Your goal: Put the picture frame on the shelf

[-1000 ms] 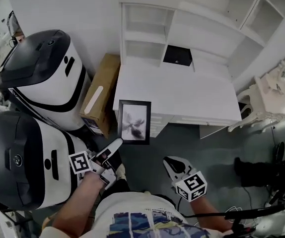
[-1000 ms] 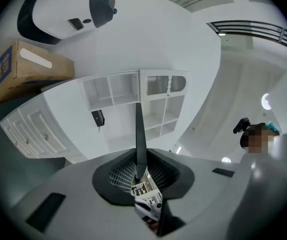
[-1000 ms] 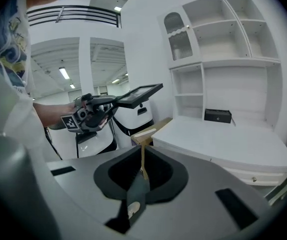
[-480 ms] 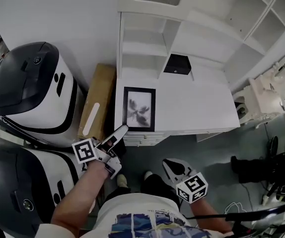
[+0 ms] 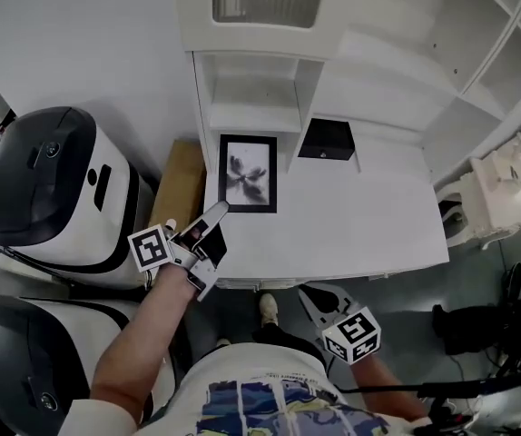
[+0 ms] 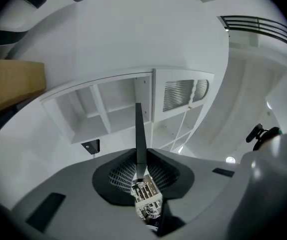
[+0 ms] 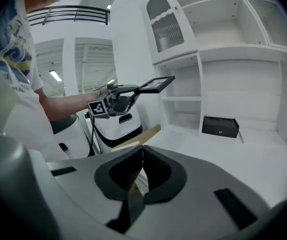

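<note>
The picture frame [image 5: 247, 173] is black with a flower print. It hangs flat above the left part of the white desk [image 5: 369, 221], just in front of the lower shelf cubbies [image 5: 247, 98]. My left gripper [image 5: 217, 214] is shut on its near left corner. In the left gripper view the frame [image 6: 139, 129] shows edge-on between the jaws of the left gripper [image 6: 140, 166], pointing at the shelf unit [image 6: 118, 109]. My right gripper [image 5: 319, 300] hangs in front of the desk's edge, jaws together and empty. The right gripper view shows the frame [image 7: 156, 84] held out level.
A small black box [image 5: 326, 139] stands at the back of the desk. A cardboard box [image 5: 177, 184] leans left of the desk, beside two large white and black machines [image 5: 52, 189]. A white chair [image 5: 487, 193] is at the right.
The person has stepped up to the desk. The left gripper has carried the frame from the desk's front edge to over its left part, near the cubbies. The right gripper has followed.
</note>
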Demonstrator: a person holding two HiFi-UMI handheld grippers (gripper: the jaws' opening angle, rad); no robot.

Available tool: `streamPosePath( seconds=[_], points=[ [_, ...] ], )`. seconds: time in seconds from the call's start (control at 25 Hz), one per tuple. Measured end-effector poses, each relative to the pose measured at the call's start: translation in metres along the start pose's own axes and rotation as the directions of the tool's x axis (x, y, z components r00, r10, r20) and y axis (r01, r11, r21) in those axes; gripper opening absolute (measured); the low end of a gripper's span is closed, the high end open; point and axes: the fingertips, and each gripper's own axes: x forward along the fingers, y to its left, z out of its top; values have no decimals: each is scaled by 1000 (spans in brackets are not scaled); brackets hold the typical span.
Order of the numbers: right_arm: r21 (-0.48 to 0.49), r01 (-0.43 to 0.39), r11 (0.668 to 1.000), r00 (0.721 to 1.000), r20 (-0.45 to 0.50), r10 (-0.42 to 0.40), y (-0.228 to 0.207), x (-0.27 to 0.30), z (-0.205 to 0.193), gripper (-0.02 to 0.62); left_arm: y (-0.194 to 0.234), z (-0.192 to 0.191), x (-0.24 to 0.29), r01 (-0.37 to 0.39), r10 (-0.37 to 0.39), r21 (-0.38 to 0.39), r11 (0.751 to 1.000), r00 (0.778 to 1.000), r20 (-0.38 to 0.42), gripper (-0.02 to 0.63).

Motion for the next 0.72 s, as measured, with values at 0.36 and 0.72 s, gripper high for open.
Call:
streamPosePath(
  seconds=[0.36, 0.72],
  points=[
    [16, -50, 999, 999, 12, 50, -84, 22, 22, 25, 37, 54, 89, -49, 48, 28, 998, 998, 42, 72],
    [17, -77, 997, 997, 11, 77, -136, 30, 27, 25, 73, 95, 154, -111, 105, 65, 992, 991, 79, 72]
  ],
)
